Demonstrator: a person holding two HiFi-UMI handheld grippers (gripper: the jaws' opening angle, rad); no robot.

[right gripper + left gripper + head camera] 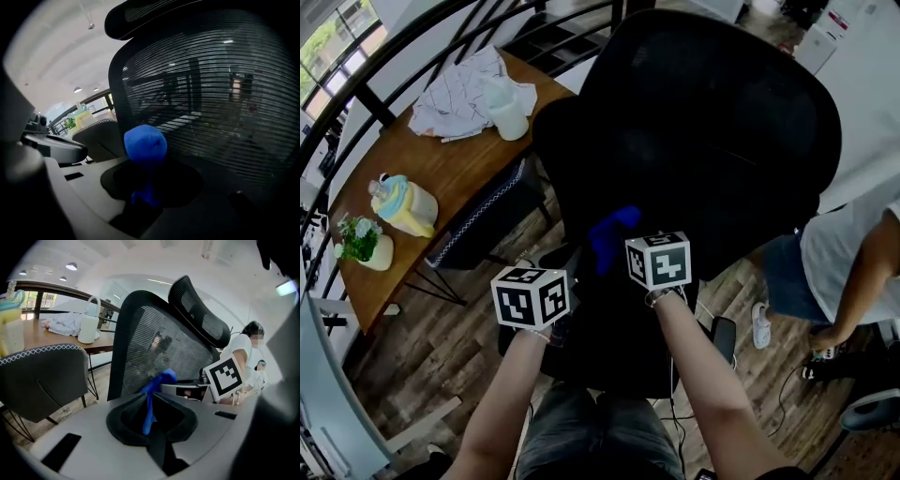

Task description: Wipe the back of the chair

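Mesh chair back (712, 122), black, curved, left tongs (150, 411) and right tongs (146, 187) clamped on crumpled blue cloth (612, 236).

Wooden table (450, 178), jug (508, 112), potted plant (358, 236)

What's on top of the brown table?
A crumpled white cloth, a white jug, a yellow bottle and a small plant. Anything under the cloth is hidden.
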